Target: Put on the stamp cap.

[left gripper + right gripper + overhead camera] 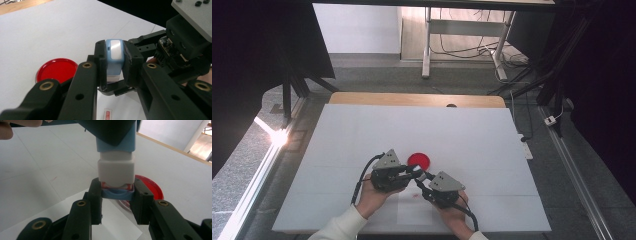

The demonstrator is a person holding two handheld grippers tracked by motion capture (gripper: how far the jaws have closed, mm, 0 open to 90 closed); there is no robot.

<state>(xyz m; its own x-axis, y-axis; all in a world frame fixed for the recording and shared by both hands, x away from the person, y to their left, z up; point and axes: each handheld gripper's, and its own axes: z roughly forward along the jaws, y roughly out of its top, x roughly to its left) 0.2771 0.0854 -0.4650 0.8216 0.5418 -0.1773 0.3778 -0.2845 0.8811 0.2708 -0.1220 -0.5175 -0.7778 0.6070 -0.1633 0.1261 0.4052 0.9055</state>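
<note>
Now both grippers meet over the near table: left gripper (113, 67) clamps the stamp's (114, 56) blue body, right gripper (117, 197) pinches its blue end cap (117, 194). Looks light, rigid, slick plastic; flat sides give the best grip. Just beyond lies the red lid (419, 160).

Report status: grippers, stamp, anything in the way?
Left gripper shut on stamp body. Right gripper shut on its blue cap, cap still seated. Red dish just beyond, not blocking.
</note>
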